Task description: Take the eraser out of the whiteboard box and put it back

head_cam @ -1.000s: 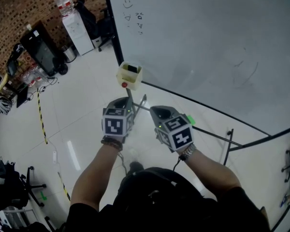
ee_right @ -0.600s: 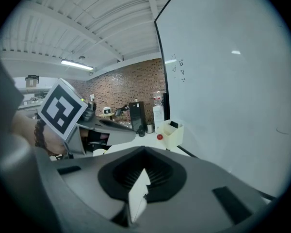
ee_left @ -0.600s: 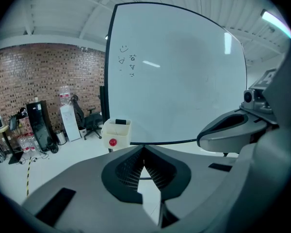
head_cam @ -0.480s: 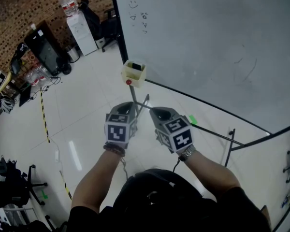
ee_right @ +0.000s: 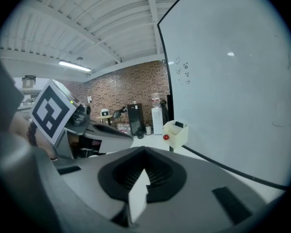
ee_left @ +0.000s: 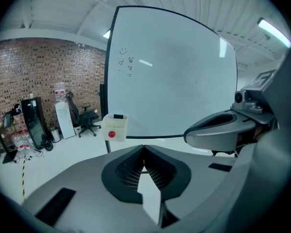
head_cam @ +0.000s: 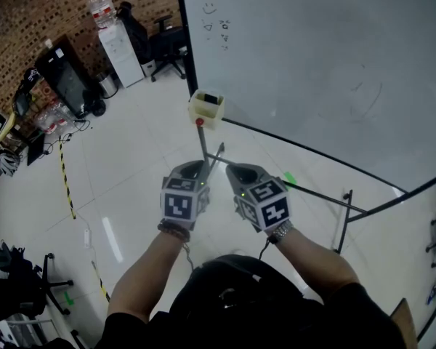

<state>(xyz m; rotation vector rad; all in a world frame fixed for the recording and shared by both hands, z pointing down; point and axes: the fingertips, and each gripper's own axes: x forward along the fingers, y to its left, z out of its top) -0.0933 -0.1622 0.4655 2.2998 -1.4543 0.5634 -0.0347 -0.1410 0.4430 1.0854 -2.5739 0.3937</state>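
Note:
A cream whiteboard box [head_cam: 206, 109] hangs at the lower left corner of the whiteboard [head_cam: 312, 57], with a red dot on its front. A dark eraser [head_cam: 211, 98] pokes out of its top. The box [ee_left: 115, 127] and eraser [ee_left: 119, 116] lie ahead in the left gripper view. In the right gripper view the box [ee_right: 177, 133] holds the eraser [ee_right: 179, 124] too. My left gripper [head_cam: 194, 168] and right gripper [head_cam: 237, 170] float side by side over the floor, well short of the box. Each is shut and empty, as seen at the left gripper [ee_left: 143, 147] and right gripper [ee_right: 144, 150].
The whiteboard's black stand legs [head_cam: 341, 217] spread across the glossy white floor. At the far left stand a water dispenser [head_cam: 118, 43], an office chair [head_cam: 167, 38] and a black cabinet [head_cam: 67, 77] against a brick wall. Yellow-black tape [head_cam: 62, 184] runs along the floor.
Both grippers have drifted forward together towards the whiteboard, and the box has shifted slightly right in the head view. The jaws stayed shut.

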